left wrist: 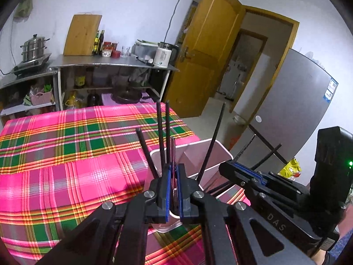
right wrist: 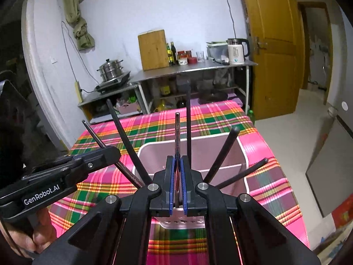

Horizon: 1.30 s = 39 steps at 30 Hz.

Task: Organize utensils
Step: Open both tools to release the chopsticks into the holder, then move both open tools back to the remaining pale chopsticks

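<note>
1. A bench (left wrist: 66,154) draped in a pink, green and orange plaid cloth carries the task's things; behind it stand steel shelves (right wrist: 194,70) with a steamer pot (right wrist: 110,69) and a kettle (right wrist: 237,50).
2. A pale pink utensil holder (right wrist: 220,148), split by a divider, sits on the cloth near the bench's right side, with black chopsticks (right wrist: 125,137) fanning out of it.
3. The left view alone shows a grey fridge (left wrist: 297,110); the right view alone shows a hand (right wrist: 39,238) gripping the left tool.
4. Both grippers angle down over the holder: the left gripper (left wrist: 174,176) has its fingers closed on a thin metal utensil handle (left wrist: 173,152), and the right gripper (right wrist: 178,170) has its fingers closed on a slim metal utensil (right wrist: 177,132).
</note>
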Each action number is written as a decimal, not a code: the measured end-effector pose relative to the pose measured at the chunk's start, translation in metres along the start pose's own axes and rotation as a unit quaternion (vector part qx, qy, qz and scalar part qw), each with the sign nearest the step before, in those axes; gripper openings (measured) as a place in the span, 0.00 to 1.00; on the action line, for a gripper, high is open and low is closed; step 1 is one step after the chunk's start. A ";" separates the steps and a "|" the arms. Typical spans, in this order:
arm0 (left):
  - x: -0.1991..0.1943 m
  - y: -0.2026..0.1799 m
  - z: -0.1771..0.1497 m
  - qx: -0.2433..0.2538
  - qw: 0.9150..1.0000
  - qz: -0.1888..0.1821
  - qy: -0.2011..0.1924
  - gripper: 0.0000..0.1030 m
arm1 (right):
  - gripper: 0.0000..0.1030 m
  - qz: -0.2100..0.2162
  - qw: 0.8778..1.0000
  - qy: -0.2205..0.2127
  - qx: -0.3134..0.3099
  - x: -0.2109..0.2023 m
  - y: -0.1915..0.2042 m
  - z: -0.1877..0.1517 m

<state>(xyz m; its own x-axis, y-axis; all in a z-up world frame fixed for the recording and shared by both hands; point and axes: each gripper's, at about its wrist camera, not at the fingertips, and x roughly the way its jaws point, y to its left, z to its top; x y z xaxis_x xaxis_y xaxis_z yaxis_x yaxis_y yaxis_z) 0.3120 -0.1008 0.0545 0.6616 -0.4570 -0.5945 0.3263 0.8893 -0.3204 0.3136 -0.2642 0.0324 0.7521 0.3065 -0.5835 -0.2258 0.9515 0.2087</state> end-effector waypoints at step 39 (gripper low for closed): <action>-0.128 0.018 -0.078 -0.009 0.998 0.041 -0.047 0.13 | 0.17 0.032 0.999 -0.025 -0.012 -0.095 0.037 -0.050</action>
<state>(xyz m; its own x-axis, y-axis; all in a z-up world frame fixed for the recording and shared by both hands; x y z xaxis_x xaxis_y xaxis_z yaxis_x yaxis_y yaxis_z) 0.1806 -0.0279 0.0670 0.7457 -0.3785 -0.5483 0.2568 0.9227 -0.2877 0.2026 -0.2565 0.0570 0.7654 0.3654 -0.5297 -0.2889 0.9306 0.2246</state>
